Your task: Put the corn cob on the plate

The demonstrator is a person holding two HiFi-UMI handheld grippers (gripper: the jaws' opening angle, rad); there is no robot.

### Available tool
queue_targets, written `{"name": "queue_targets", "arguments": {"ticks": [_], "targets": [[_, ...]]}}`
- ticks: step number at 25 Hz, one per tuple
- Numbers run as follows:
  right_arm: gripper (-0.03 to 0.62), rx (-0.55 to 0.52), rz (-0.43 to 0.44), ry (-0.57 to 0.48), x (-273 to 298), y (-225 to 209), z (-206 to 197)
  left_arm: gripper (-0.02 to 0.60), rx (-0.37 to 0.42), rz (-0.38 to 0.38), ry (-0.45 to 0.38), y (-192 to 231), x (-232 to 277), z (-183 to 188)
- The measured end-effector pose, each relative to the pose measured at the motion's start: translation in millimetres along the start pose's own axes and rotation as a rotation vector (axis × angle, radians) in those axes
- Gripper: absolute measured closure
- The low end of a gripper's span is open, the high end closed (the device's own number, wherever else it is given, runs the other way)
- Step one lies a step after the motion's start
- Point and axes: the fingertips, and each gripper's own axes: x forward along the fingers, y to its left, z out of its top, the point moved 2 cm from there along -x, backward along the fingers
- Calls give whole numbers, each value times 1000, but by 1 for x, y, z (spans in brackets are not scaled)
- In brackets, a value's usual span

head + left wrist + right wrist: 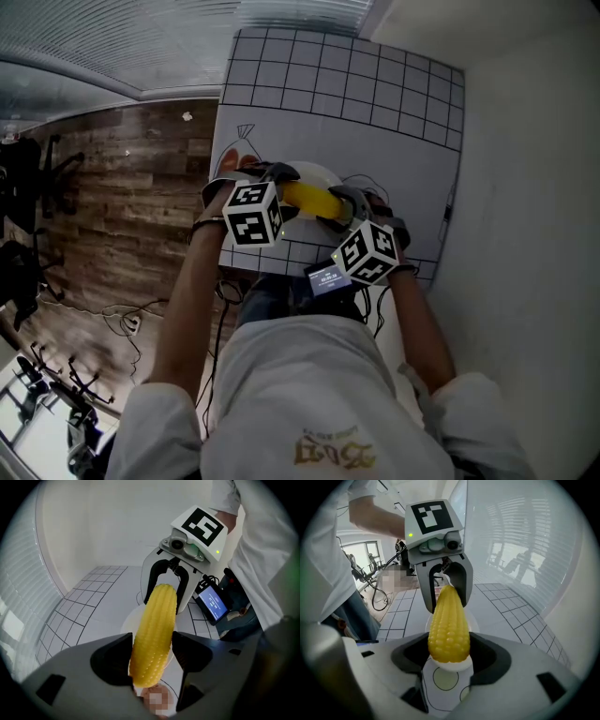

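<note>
White gridded table [375, 84] up top, dark wood floor [122, 187] running down the left, plain white wall on the right. That's the stage from the head view.

Nearest the camera, at the bottom of the frame, the person's white shirt [309, 394], with both forearms reaching up toward the middle. A small lit screen [328, 277] sits just below the right gripper's marker cube [367, 251], and the left gripper's marker cube [255, 213] is beside it to the left.

Now the grip itself! The left gripper [151, 653] has its jaws set wide and pressed on either side of one end of the yellow corn cob [152, 634]. Across from it, the right gripper [449, 651] is clamped the same way on the other end, the thick end with the pale stub. So the corn cob [314, 200] is carried between the two, lying across the centre of the head view.

Just beyond and beneath it, the white plate [319, 173]. The cob is over the plate; whether it touches, I can't tell. In the right gripper view the plate [474, 623] peeks out behind the cob, and black drawn outlines mark the mat below.

Farther back, the grid lines run to the table's far edge.
</note>
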Motion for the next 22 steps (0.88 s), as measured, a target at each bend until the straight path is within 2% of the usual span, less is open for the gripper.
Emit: {"name": "queue_targets", "arguments": {"ticks": [10, 16, 22], "targets": [[338, 9, 22, 23, 14, 2, -8, 310, -17, -17, 4, 0, 13, -10], [336, -2, 22, 55, 26, 0, -16, 310, -23, 3, 16, 4, 24, -16], [330, 120, 55, 62, 33, -7, -22, 308, -78, 35, 12, 6, 40, -19]]}}
